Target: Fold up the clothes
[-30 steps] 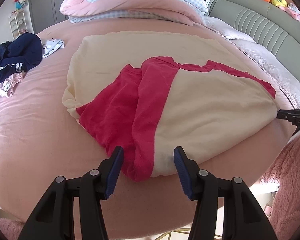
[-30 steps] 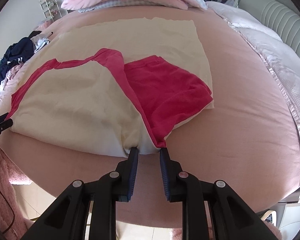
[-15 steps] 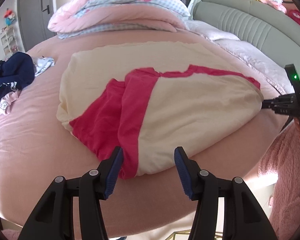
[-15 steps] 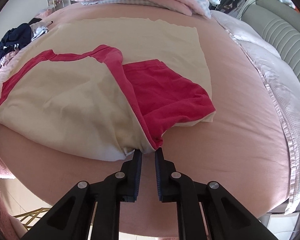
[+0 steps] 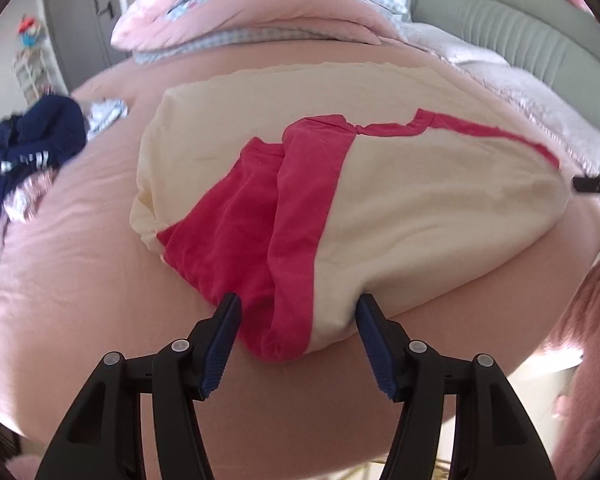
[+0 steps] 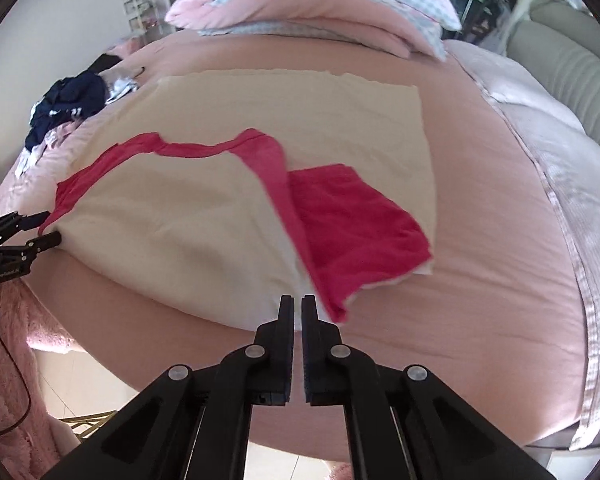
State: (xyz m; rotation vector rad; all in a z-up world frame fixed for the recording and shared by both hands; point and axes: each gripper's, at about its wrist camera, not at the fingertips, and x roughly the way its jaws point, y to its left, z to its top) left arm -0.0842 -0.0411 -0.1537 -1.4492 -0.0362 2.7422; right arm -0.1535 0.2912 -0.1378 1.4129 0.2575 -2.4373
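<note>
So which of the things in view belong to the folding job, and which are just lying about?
In the job:
cream and red garment
left gripper
right gripper

Lying about:
navy clothes pile
folded pink quilt
grey headboard

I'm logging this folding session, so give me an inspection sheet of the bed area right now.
Surface: pink bed sheet, lightly creased.
Job's things: cream and red shirt spread on the bed, red sleeve folded over it.
Clutter: dark blue clothes pile at the bed's far left; folded pink quilt at the head.
Grippers: left tool open, its fingers either side of the shirt's near edge, not pressing; right tool shut on the shirt's near edge, having just been closing.
Cables: a dark cable hangs beside the left tool.
Surroundings: grey-green padded headboard, grey door, small shelf.
</note>
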